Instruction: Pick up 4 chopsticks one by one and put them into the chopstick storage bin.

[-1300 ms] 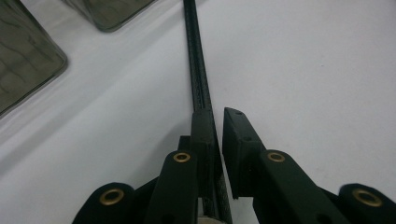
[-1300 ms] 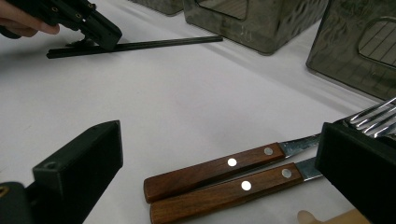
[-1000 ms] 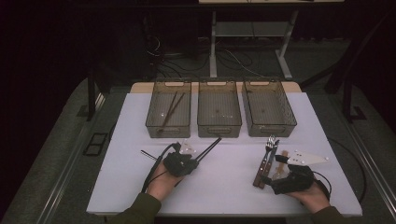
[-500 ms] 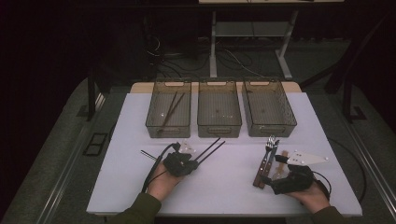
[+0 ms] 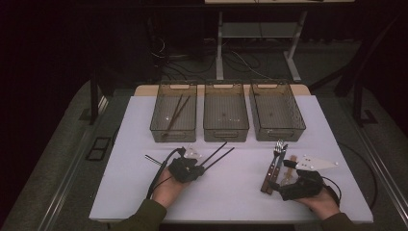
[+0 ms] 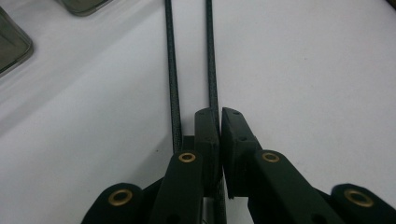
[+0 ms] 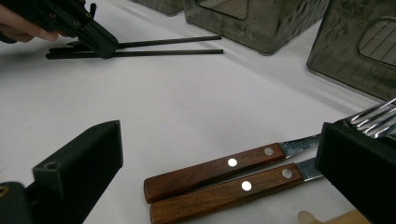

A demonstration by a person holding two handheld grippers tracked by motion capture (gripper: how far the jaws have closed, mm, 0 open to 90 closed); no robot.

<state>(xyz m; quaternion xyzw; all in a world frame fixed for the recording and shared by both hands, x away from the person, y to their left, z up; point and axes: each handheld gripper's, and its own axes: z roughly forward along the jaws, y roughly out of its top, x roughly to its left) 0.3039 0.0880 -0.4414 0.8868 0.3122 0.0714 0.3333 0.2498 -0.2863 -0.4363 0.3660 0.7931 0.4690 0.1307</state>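
Note:
Two black chopsticks (image 5: 217, 155) lie on the white table (image 5: 240, 192), pointing toward the bins. My left gripper (image 5: 198, 169) is shut on the near end of one chopstick (image 6: 211, 70). The other chopstick (image 6: 172, 70) runs alongside the outside of its left jaw. From the right gripper view, the left gripper (image 7: 100, 44) rests low on the table over both chopsticks (image 7: 168, 46). My right gripper (image 5: 287, 179) stands open, its jaws spread wide around two wooden-handled forks (image 7: 219, 179) lying side by side; the forks (image 5: 273, 166) are untouched.
Three clear bins stand in a row at the table's far side: the left bin (image 5: 174, 86) holds several dark chopsticks, beside it the middle bin (image 5: 226, 129) and the right bin (image 5: 277, 131). A pale wooden piece (image 7: 327, 217) lies near the forks. Cables trail from both grippers.
The two chopsticks at the left gripper, nearly one line a second ago, now show as two separate sticks slightly apart. Both hands have stayed where they were.

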